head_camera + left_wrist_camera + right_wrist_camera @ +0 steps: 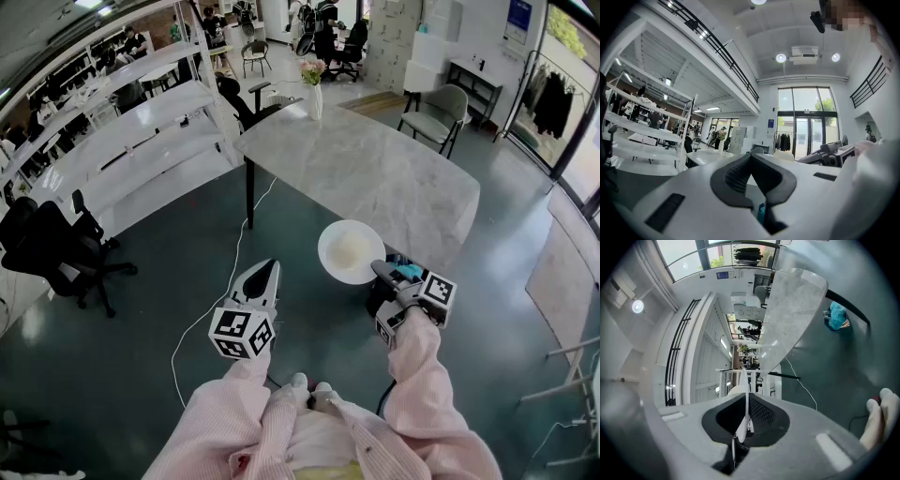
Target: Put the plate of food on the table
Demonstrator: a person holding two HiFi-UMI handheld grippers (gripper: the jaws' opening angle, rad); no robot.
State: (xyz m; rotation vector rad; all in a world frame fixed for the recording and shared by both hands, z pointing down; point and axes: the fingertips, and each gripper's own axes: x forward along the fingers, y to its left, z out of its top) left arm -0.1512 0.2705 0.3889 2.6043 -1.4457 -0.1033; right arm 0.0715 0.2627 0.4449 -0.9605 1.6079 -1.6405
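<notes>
A round white plate (351,251) with pale food in its middle hangs in the air just in front of the marble table's near edge (375,178). My right gripper (382,275) is shut on the plate's near rim. In the right gripper view the plate (742,418) shows edge-on as a thin white blade pinched between the dark pads, with the table (792,310) running away overhead. My left gripper (265,274) hangs over the dark floor to the left of the plate, jaws closed together with nothing in them (752,161).
A vase of flowers (314,89) stands at the table's far end. Chairs (434,117) stand beyond the table, a black office chair (56,248) at far left, white shelving (141,131) along the left. A white cable (220,291) trails over the floor.
</notes>
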